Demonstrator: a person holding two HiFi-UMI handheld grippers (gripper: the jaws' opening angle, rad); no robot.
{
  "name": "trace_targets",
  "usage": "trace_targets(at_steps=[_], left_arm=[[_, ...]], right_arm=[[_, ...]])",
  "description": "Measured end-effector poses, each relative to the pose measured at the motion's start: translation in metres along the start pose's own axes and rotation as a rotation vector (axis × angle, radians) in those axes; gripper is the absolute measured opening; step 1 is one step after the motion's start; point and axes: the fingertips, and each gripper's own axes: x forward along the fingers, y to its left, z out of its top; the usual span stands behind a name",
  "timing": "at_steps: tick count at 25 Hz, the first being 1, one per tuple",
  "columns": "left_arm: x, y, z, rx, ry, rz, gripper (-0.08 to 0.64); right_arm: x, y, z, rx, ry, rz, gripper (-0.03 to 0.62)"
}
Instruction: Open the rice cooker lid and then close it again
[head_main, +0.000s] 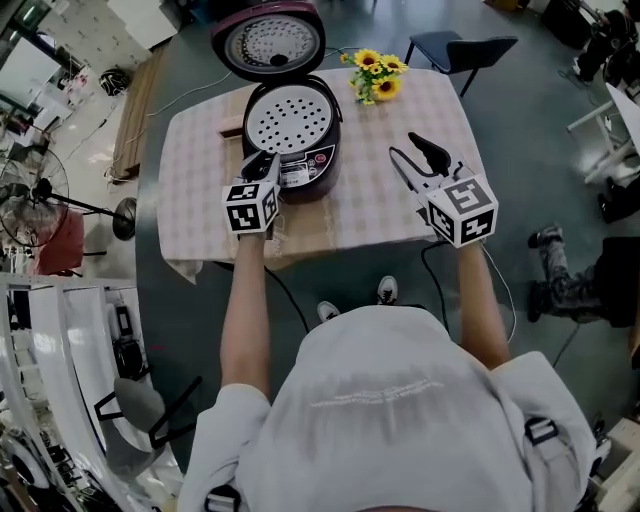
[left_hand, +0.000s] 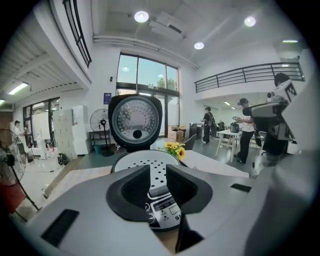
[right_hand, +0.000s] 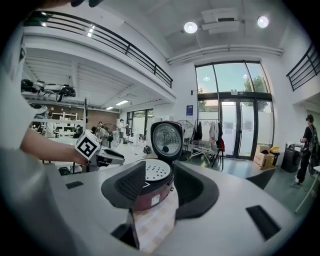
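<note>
Checked table (head_main: 370, 205): sunflowers (head_main: 375, 75) beside rice cooker (head_main: 292, 135); probable cable (head_main: 185, 95) behind.

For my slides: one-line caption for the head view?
Rice cooker with lid up on checked table; left gripper and right gripper hover open nearby.

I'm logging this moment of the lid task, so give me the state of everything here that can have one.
Rice cooker lid: open, standing up behind the pot.
Rice cooker: upright on the table, with the perforated tray seated in its top.
Left gripper: open, holding nothing, at the cooker's front.
Right gripper: open, holding nothing, clear of the cooker.
</note>
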Motion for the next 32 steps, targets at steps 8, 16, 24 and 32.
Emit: trace_targets(at_steps=[8, 16, 24, 32], left_arm=[[-0.064, 0.024, 0.059, 0.039, -0.148, 0.068, 0.107], [-0.110, 0.040, 0.085, 0.049, -0.218, 0.089, 0.107], [-0.128, 0.062, 0.079, 0.093, -0.222, 0.078, 0.107], [-0.131, 0.067, 0.067, 0.138, -0.201, 0.013, 0.107]], right_arm=[[0.019, 0.004, 0.037, -0.062, -0.057, 0.033, 0.189], [0.039, 0.015, 0.065, -0.099, -0.098, 0.056, 0.189], [0.062, 0.037, 0.076, -0.169, -0.084, 0.045, 0.190], [0.076, 0.055, 0.092, -0.268, -0.046, 0.052, 0.199]])
